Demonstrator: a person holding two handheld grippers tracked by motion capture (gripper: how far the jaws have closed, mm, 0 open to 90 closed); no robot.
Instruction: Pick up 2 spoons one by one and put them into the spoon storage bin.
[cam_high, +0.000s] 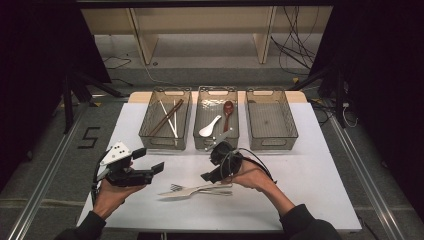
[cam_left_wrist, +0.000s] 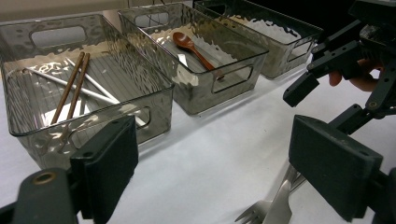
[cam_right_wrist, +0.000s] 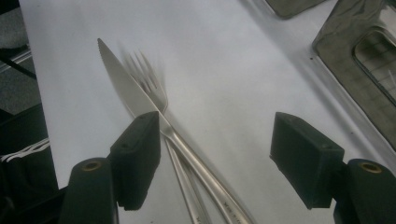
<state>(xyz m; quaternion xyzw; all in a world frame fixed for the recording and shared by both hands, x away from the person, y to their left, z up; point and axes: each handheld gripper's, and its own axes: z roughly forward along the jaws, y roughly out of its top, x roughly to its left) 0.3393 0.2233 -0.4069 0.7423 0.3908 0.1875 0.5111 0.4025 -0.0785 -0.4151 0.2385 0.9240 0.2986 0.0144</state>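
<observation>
A steel knife (cam_high: 182, 193) and a fork (cam_high: 176, 187) lie crossed on the white table (cam_high: 310, 180) near its front, tips pointing left. My right gripper (cam_high: 211, 167) hovers just above their handles, jaws open. In the right gripper view the knife (cam_right_wrist: 133, 95) and fork (cam_right_wrist: 150, 81) run between the open jaws (cam_right_wrist: 219, 158), close to the left one, not touching. My left gripper (cam_high: 148, 160) is held open at the front left, apart from the cutlery. Its own view shows open jaws (cam_left_wrist: 219, 172) and the fork's tines (cam_left_wrist: 261, 212) low down.
Three clear grey bins stand in a row at the back. The left bin (cam_high: 165, 145) holds brown and white chopsticks (cam_high: 167, 117). The middle bin (cam_high: 216, 91) holds a white spoon (cam_high: 210, 128) and a brown spoon (cam_high: 228, 110). The right bin (cam_high: 272, 144) holds nothing.
</observation>
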